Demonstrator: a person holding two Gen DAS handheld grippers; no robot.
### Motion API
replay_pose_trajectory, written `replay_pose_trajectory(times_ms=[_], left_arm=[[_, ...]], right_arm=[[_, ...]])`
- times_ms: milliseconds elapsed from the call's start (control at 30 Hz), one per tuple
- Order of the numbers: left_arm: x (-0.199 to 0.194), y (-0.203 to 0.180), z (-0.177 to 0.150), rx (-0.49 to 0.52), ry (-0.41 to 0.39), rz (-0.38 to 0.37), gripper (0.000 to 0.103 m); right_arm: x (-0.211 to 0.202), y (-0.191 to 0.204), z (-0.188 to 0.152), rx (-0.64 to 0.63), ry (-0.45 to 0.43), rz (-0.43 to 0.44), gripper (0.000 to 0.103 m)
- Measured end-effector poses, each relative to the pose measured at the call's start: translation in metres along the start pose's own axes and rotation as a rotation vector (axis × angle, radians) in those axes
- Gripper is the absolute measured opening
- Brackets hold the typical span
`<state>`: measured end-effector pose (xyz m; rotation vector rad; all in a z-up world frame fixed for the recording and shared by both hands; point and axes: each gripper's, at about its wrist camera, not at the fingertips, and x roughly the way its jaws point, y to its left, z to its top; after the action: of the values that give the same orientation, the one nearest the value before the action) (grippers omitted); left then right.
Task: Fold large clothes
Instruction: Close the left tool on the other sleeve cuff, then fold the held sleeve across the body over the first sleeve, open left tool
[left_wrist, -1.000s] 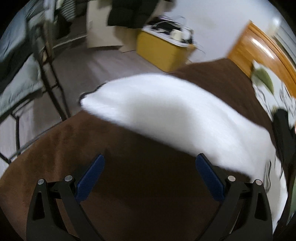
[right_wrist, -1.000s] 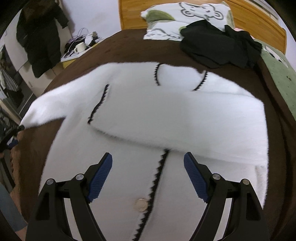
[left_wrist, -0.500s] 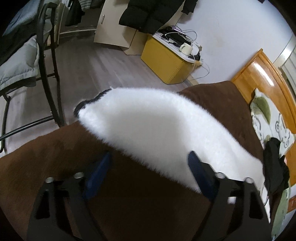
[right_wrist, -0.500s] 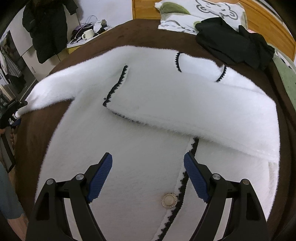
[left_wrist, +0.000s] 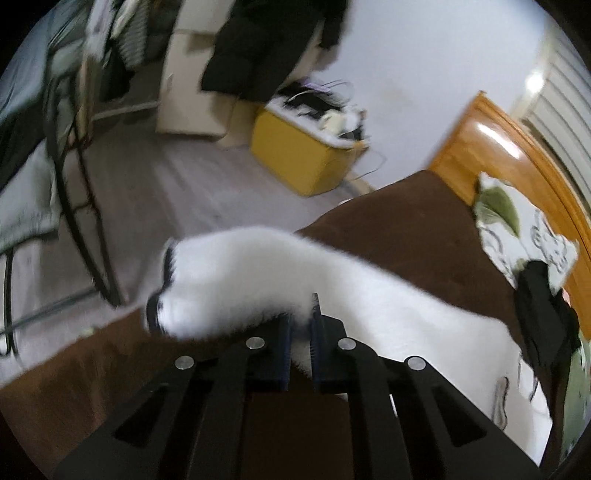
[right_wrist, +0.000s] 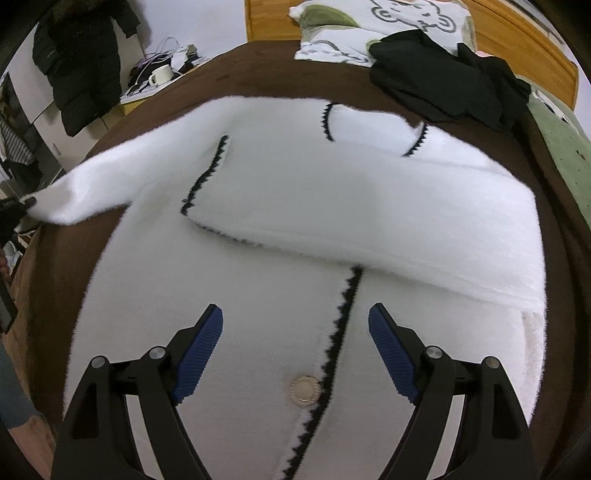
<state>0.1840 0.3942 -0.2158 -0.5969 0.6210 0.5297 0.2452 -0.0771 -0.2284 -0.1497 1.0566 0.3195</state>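
A white fluffy cardigan (right_wrist: 280, 280) with black trim and a round button (right_wrist: 305, 390) lies spread on a brown bed cover (right_wrist: 51, 266). Its right sleeve is folded across the chest. Its left sleeve (left_wrist: 236, 280) stretches toward the bed's left edge. My left gripper (left_wrist: 300, 325) is shut on this sleeve near the cuff and holds it raised off the cover; in the right wrist view it shows at the far left (right_wrist: 11, 214). My right gripper (right_wrist: 295, 332) is open and empty above the cardigan's lower front.
A black garment (right_wrist: 443, 77) and a printed pillow (right_wrist: 369, 33) lie by the wooden headboard (right_wrist: 524, 40). A yellow box (left_wrist: 303, 155), a hanging dark coat (left_wrist: 258, 48) and a metal chair frame (left_wrist: 81, 192) stand on the floor left of the bed.
My left gripper has moved onto the left sleeve, shut on it and lifted it off the cover. My right gripper stays open over the cardigan's front.
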Motion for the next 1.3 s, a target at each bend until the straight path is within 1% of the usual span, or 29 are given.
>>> replay_pose_trajectory(times_ms=[100, 300, 500, 533, 633, 733, 867, 933, 1133, 1200, 1233, 1300], left_arm=[[-0.028, -0.033, 0.009, 0.099, -0.063, -0.052, 0.011], [-0.074, -0.097, 0.019, 0.254, -0.135, -0.171, 0.01], [-0.116, -0.162, 0.022, 0.375, -0.167, -0.323, 0.01], [-0.125, -0.176, 0.02, 0.397, -0.17, -0.362, 0.01], [-0.14, -0.206, 0.008, 0.455, -0.17, -0.435, 0.01], [-0.151, -0.237, -0.011, 0.511, -0.151, -0.521, 0.01], [-0.155, -0.269, -0.042, 0.574, -0.113, -0.595, 0.01], [-0.151, -0.284, -0.063, 0.631, -0.096, -0.604, 0.01], [-0.143, -0.31, -0.124, 0.713, 0.004, -0.67, 0.01], [-0.139, -0.316, -0.146, 0.752, 0.033, -0.674, 0.01], [-0.134, -0.32, -0.163, 0.779, 0.067, -0.679, 0.01], [-0.124, -0.323, -0.186, 0.808, 0.111, -0.677, 0.01]], right_arm=[[-0.002, -0.006, -0.001, 0.009, -0.007, -0.005, 0.081], [0.001, -0.022, 0.008, 0.023, -0.01, -0.024, 0.081], [0.007, -0.03, 0.02, 0.037, -0.012, -0.02, 0.081], [0.004, -0.031, 0.02, 0.045, -0.02, -0.015, 0.081], [-0.001, -0.034, 0.018, 0.065, -0.033, -0.005, 0.084], [-0.003, -0.039, 0.018, 0.084, -0.037, 0.002, 0.084], [-0.013, -0.047, 0.014, 0.121, -0.063, 0.004, 0.084], [-0.021, -0.056, 0.009, 0.139, -0.072, -0.005, 0.084], [-0.039, -0.086, -0.012, 0.175, -0.071, -0.053, 0.084], [-0.043, -0.097, -0.02, 0.186, -0.061, -0.073, 0.084], [-0.044, -0.102, -0.023, 0.19, -0.057, -0.078, 0.085], [-0.042, -0.109, -0.027, 0.193, -0.05, -0.089, 0.085]])
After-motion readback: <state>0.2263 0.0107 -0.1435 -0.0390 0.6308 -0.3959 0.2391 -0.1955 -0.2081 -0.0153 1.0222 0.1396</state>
